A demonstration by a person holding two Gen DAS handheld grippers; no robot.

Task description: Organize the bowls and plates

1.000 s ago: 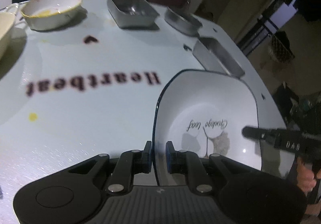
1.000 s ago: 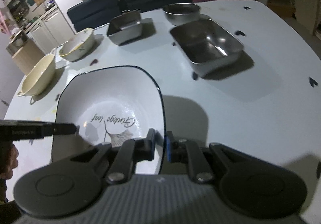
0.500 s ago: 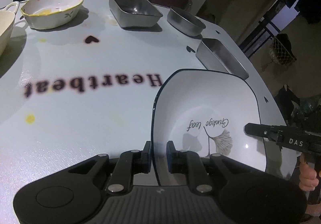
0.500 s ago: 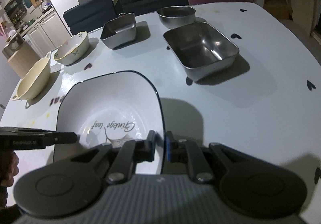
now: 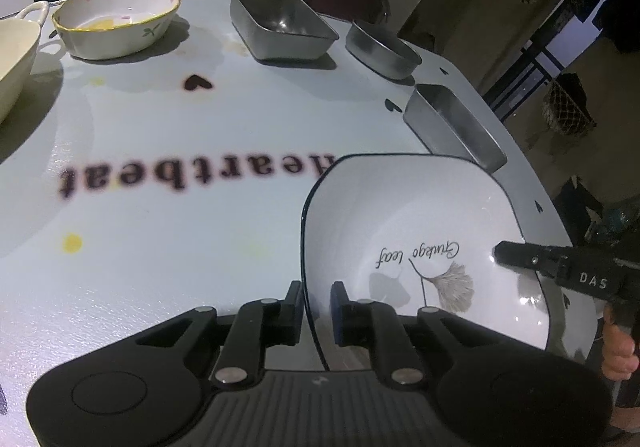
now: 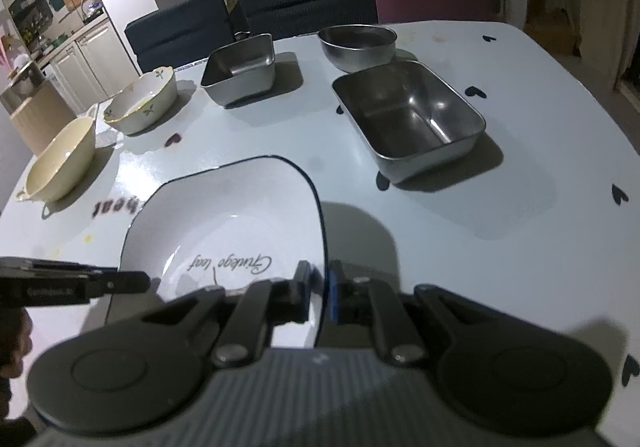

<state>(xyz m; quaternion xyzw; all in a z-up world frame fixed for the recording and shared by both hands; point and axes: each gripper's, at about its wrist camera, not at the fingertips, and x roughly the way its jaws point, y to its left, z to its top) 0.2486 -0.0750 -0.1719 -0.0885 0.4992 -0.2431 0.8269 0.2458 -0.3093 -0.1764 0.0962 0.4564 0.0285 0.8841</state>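
A white square plate [image 5: 420, 231] with a dark rim and a ginkgo leaf print hangs just above the pale table [image 5: 180, 255] and casts a shadow on it. My left gripper [image 5: 318, 305] is shut on the plate's left rim. My right gripper [image 6: 319, 283] pinches the opposite rim of the plate [image 6: 240, 215], its jaws closing a little tighter on it. Each gripper shows in the other's view as a dark bar at the plate's edge: the right gripper [image 5: 500, 253] and the left gripper [image 6: 142, 281].
Further back stand a floral scalloped bowl [image 5: 116, 23], a cream handled bowl [image 6: 60, 163], a square steel tray [image 6: 240, 75], a round steel bowl [image 6: 358, 45] and a rectangular steel tray [image 6: 408, 115]. Chairs line the far edge.
Both grippers stay on the plate's rims. The views have shifted only slightly.
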